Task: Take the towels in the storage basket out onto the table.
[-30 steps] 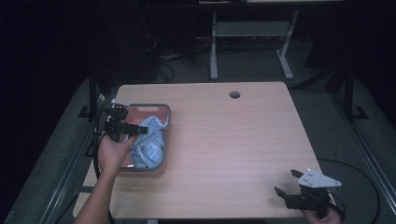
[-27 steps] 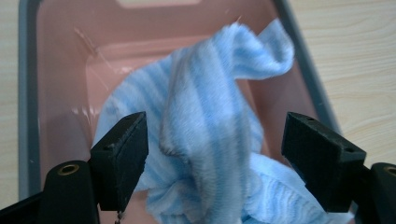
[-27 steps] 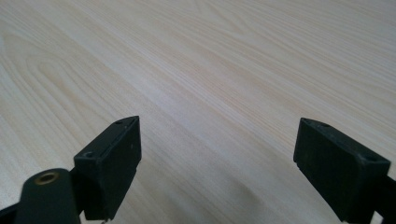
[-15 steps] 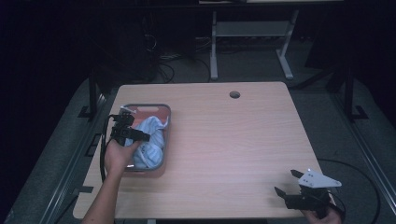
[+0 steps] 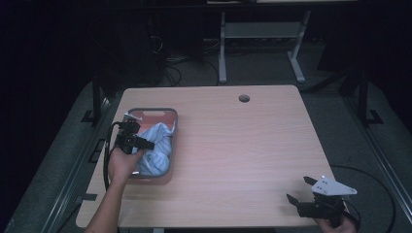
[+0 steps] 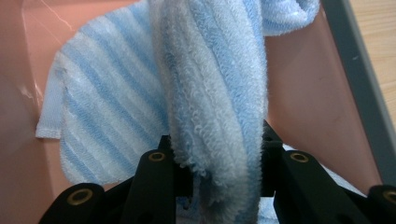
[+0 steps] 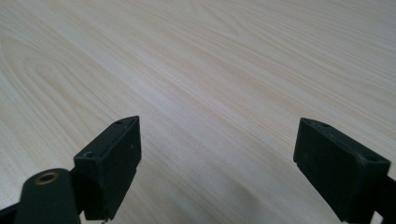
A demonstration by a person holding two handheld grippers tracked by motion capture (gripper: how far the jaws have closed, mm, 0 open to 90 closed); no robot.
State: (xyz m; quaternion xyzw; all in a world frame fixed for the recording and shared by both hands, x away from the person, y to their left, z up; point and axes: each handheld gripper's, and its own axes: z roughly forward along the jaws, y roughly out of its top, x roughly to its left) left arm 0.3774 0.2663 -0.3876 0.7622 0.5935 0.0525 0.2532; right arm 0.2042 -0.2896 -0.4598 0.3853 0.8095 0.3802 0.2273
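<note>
The crumpled light-blue striped terry towel (image 6: 210,88) lay inside the shallow pink plastic tray with a grey rim (image 5: 145,114), at the left side of the pale wooden worktop (image 5: 243,155). The left gripper (image 5: 130,141) reached into the tray, and its jaws had just been closing with a thick fold of the towel between them, now pinched tight. Well apart, at the worktop's near right corner, the right gripper (image 5: 303,191) hovered low, jaws spread wide and holding nothing.

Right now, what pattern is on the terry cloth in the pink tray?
Light blue and white stripes on the terry cloth; left gripper view shows it best.
</note>
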